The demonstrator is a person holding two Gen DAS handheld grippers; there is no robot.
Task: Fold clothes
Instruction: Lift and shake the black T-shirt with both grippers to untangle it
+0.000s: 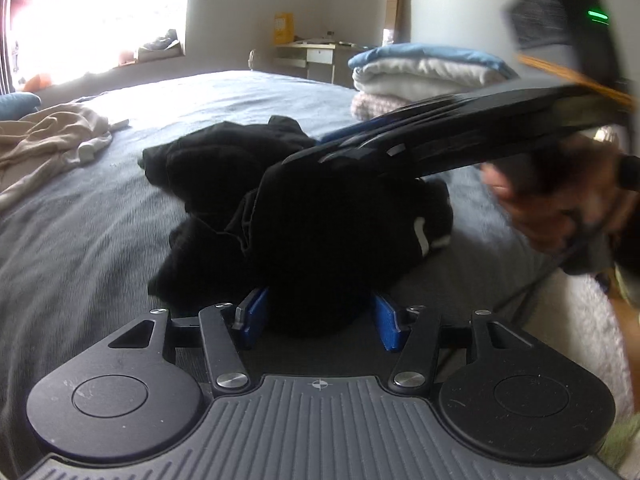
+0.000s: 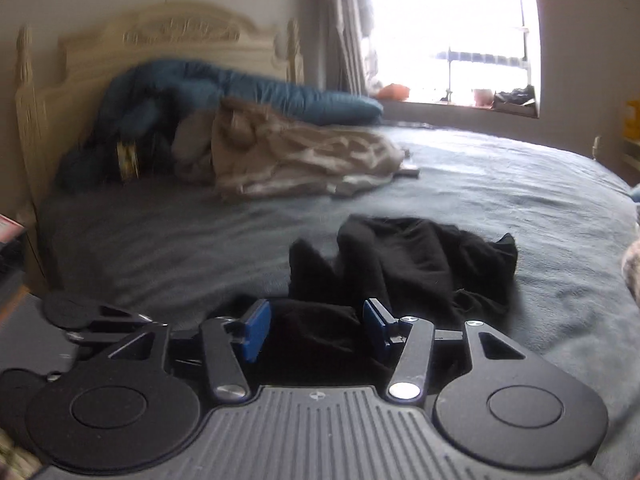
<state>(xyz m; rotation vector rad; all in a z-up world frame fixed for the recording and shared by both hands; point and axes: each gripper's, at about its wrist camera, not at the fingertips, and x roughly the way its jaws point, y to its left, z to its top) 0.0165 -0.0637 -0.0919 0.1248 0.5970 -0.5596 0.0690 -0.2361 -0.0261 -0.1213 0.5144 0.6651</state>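
Black, soft and limp, the garment lies bunched on the bed, cloth between the parted, released jaws of the left gripper and right gripper; likely light, best pinched at a hem.

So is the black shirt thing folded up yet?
Not yet. The black garment lies bunched and rumpled on the grey bedspread, with no flat, squared edges.

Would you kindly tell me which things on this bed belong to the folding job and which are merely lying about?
In the job:
crumpled black garment
left gripper
right gripper

Lying about:
rumpled beige cloth
folded stack of blue and white blankets
blue pillow
grey bedspread
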